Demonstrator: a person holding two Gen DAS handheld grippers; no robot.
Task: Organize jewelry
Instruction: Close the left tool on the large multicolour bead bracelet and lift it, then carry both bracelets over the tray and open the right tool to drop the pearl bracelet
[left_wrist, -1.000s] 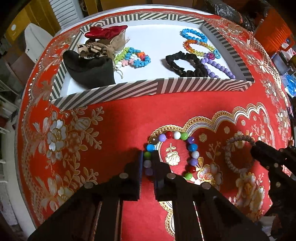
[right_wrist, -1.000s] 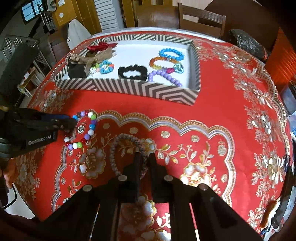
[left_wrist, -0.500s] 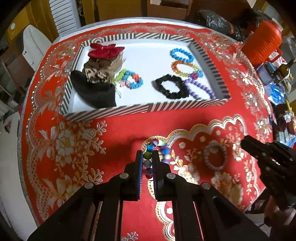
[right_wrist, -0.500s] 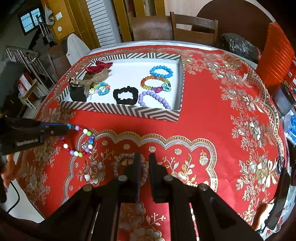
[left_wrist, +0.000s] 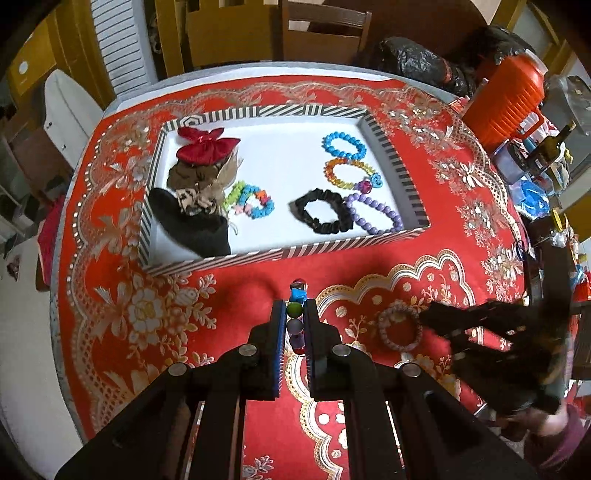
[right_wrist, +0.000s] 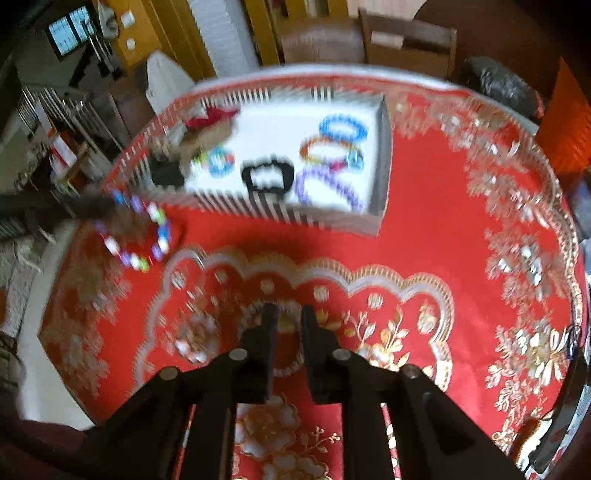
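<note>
Hanging from the left hand-held gripper (left_wrist: 294, 325), whose jaws are clamped on a few of its beads, the multicoloured bead bracelet (left_wrist: 296, 317) is clear of the red tablecloth (left_wrist: 236, 295), just short of the near wall of the striped tray (left_wrist: 280, 254). That tray sits toward the far edge of the table. The grip is on a short stretch of round beads, so I judge a swing or jolt could let them roll out, or the loop could catch the tray's near wall. The right hand-held gripper (right_wrist: 288, 325) has just been opening a little over the brown braided bracelet (left_wrist: 400, 329) on the cloth, near the table's near edge; blur hides whether its pads touch it, and closing off-centre could nudge it away.
</note>
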